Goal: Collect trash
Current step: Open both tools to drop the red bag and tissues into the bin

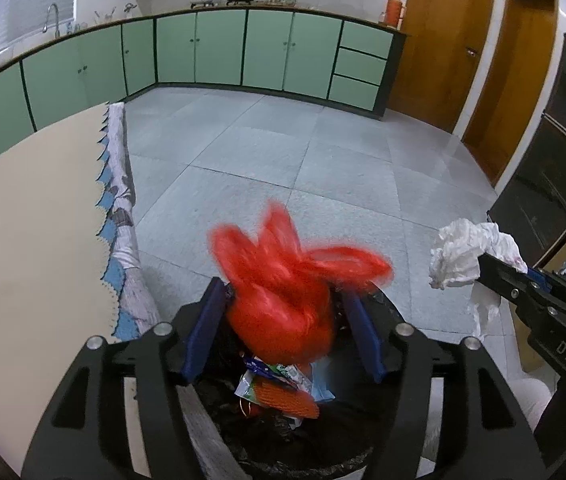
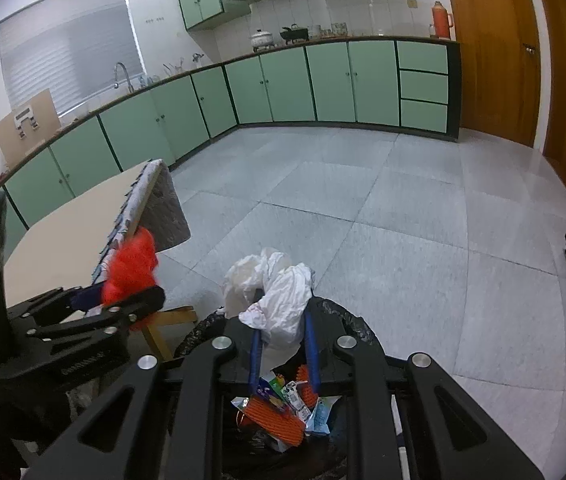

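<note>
**Meanwhile, two pieces of trash hang over the bin**

Both tongs are poised above the round bin lined with a black plastic bag (image 2: 357, 322), which serves as the landmark for everything else.

The left tongs (image 1: 283, 324) have their blue-padded fingers (image 1: 203, 338) spread fairly wide, with the crumpled bright red plastic bag (image 1: 287, 292) sitting between them directly above the bin's mouth. The red bag is motion-blurred, and whether the pads actually press on it cannot be told from these views.

The right tongs (image 2: 283, 340) are closed narrowly on the wad of crumpled white tissue paper (image 2: 279, 296), clamped between the blue fingers (image 2: 311, 350) just above the bin's near rim.

Inside the bin lie an orange ribbed wrapper (image 2: 277, 420) and several printed snack packets (image 2: 295, 398), resting on the black liner.

Left of the bin stands the beige desk (image 1: 31, 216), with a patterned cloth with blue scalloped trim (image 1: 121, 216) hanging over the edge nearest the bin. Beyond the bin stretches the grey tiled floor (image 2: 423, 220), backed by pale green kitchen cabinets (image 2: 331, 80).
</note>
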Demonstrator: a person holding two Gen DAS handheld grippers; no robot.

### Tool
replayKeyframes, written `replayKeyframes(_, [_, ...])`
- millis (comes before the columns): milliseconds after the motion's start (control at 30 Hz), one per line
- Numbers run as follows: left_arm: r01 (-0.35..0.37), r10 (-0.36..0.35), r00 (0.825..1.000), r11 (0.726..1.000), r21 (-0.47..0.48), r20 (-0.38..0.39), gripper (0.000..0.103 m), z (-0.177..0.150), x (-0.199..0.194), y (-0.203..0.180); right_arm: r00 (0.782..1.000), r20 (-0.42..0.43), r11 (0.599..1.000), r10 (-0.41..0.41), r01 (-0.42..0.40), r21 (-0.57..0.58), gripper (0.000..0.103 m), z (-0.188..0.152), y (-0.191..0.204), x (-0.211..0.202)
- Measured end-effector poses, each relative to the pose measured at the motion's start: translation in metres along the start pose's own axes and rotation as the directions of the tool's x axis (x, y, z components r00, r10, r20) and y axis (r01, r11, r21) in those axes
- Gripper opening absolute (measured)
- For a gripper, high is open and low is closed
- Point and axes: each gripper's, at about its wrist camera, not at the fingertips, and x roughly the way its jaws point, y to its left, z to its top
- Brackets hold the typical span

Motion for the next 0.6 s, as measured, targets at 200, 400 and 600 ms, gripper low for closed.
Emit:
replayKeyframes(200, [0.003, -0.002, 1.000, 0.999, -0.045, 0.014, 0.064, 0.007, -0.002, 0.011, 1.000, -0.016, 1.000, 0.000, 0.000, 0.009, 0.018, 0.000, -0.002, 0.006])
replayKeyframes(400, [-0.048, 0.051, 0.996, 0.998, -0.048, 0.074, 0.064, 0.011, -0.023, 0.019, 1.000, -0.022, 1.000, 0.012, -0.012, 0.004, 0.018, -0.002, 0.005, 0.012])
replayKeyframes(600, [-0.085, 0.089, 0.991, 0.995, -0.047, 0.101, 0.064, 0.011, -0.039, 0.026, 1.000, -0.008, 1.000, 0.026, -0.027, -0.011, 0.031, 0.002, 0.018, 0.011])
